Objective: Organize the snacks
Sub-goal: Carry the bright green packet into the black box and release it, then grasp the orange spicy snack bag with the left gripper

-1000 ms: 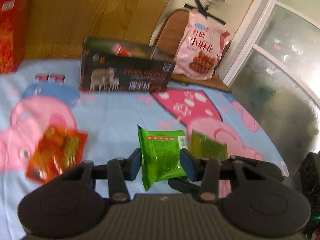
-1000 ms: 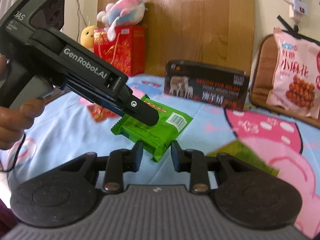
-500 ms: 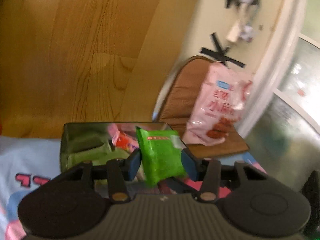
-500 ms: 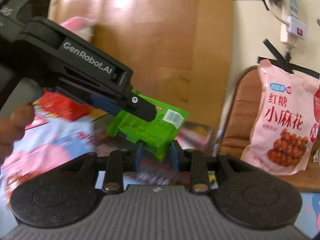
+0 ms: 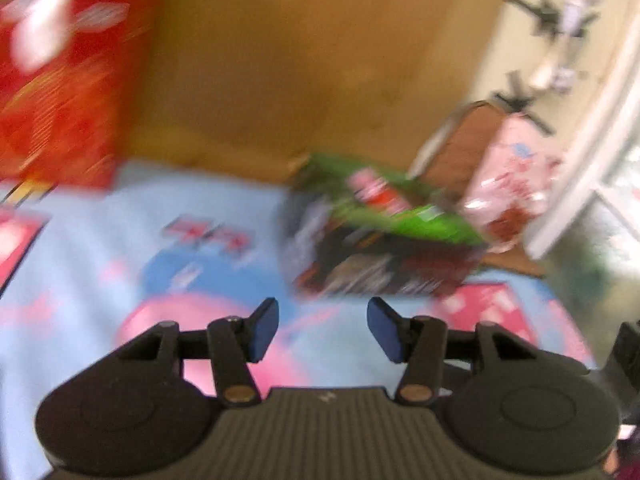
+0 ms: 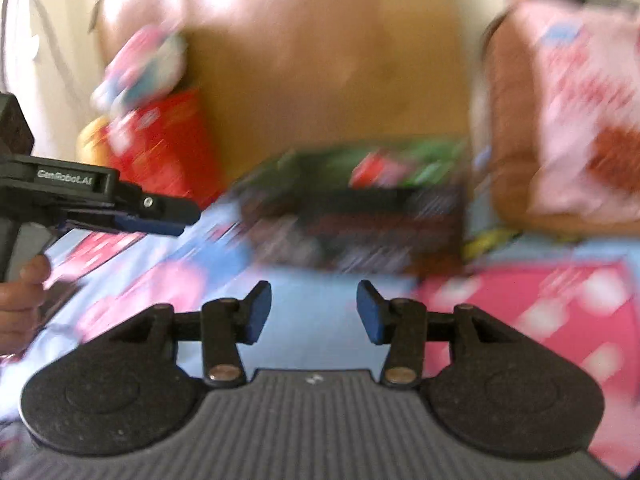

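Both views are motion-blurred. A dark snack box [image 5: 384,268] stands on the blue and pink tablecloth [image 5: 100,232], with a green packet [image 5: 404,216] lying across its open top among other packets. My left gripper [image 5: 322,316] hangs over the cloth short of the box, its jaws opening with nothing between them. In the right wrist view the box [image 6: 352,236] with green packets [image 6: 424,160] is straight ahead. My right gripper [image 6: 313,300] is also short of it, jaws opening and bare. The left gripper [image 6: 176,220] reaches in from the left, held by a hand [image 6: 20,300].
A red box [image 5: 60,92] stands at the back left with a plush toy [image 6: 140,68] on it. A pink snack bag [image 6: 580,112] leans on a brown chair [image 5: 464,148] behind the table at the right. A wooden panel [image 5: 300,60] rises behind the table.
The green packet, gripped by both grippers before, now lies on the box. Both grippers have opened and drawn back from the box.
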